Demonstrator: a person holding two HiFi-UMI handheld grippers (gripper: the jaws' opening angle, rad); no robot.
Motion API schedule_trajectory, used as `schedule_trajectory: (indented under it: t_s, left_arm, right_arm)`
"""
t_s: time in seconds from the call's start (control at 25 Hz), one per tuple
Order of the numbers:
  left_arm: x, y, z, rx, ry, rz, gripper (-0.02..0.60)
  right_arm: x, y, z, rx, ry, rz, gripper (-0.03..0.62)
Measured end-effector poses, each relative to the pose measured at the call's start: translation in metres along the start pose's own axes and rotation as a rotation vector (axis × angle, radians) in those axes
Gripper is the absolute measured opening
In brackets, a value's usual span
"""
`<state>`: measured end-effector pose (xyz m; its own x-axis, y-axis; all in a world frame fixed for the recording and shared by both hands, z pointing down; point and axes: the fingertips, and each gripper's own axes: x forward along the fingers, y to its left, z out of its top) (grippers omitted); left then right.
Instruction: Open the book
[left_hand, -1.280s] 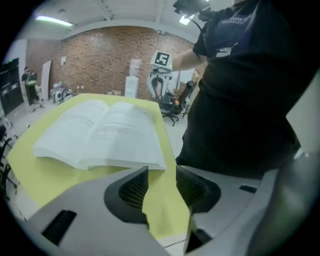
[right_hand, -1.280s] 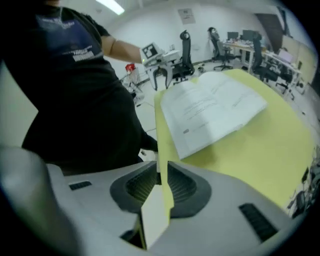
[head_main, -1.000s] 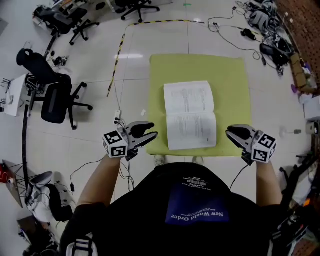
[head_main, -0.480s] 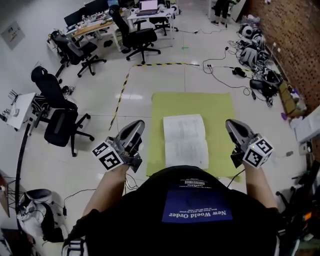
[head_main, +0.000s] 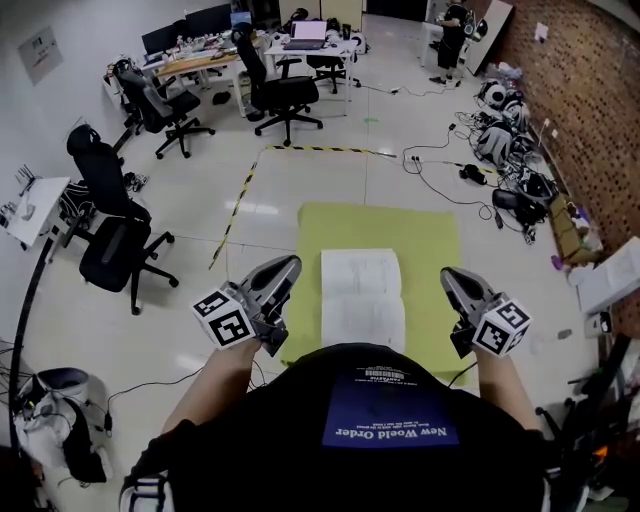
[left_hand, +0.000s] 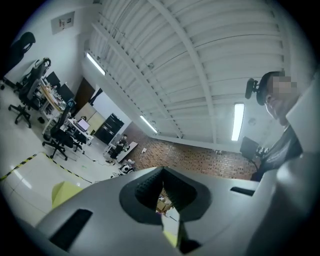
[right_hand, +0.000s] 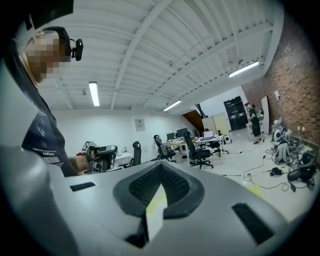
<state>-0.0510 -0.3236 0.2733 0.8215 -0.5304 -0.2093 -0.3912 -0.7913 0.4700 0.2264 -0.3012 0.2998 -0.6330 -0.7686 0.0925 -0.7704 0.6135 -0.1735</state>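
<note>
Well inside mat (head_main: 440, 232) edges: open book (head_main: 362, 295).

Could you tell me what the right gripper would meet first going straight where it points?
The way looks free nearby; the right gripper would probably first reach the office chairs far across the room, though depth is unclear.

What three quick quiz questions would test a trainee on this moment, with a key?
1. True or false: the book lies closed on the green mat.
2. What does the left gripper hold? A the book; B nothing, jaws shut; C a cable.
3. Fill in: in the head view the book lies ___ the left gripper and the right gripper.
Key: 1 false, it lies open; 2 B; 3 between.
</note>
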Motion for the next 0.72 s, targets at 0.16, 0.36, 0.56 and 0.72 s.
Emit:
schedule_trajectory:
  t_s: [0.16,0.36,0.56,0.72]
  left_arm:
    - [-0.003,0.001,-0.001,-0.013,0.002,0.012,0.006]
    - [-0.004,0.003,-0.008,-0.036,0.011,0.026,0.006]
    - [-0.002,0.005,-0.013,-0.039,0.024,0.022,0.008]
    - [0.002,0.006,-0.012,-0.041,0.024,0.018,0.006]
  right_arm:
    - [0.002,0.003,-0.003,-0.01,0.019,0.016,-0.015]
    - [0.005,0.001,-0.008,-0.015,0.039,0.019,-0.015]
    - [0.009,-0.003,-0.011,-0.017,0.048,0.015,-0.015]
    - [0.011,-0.005,-0.009,-0.023,0.048,0.018,-0.015]
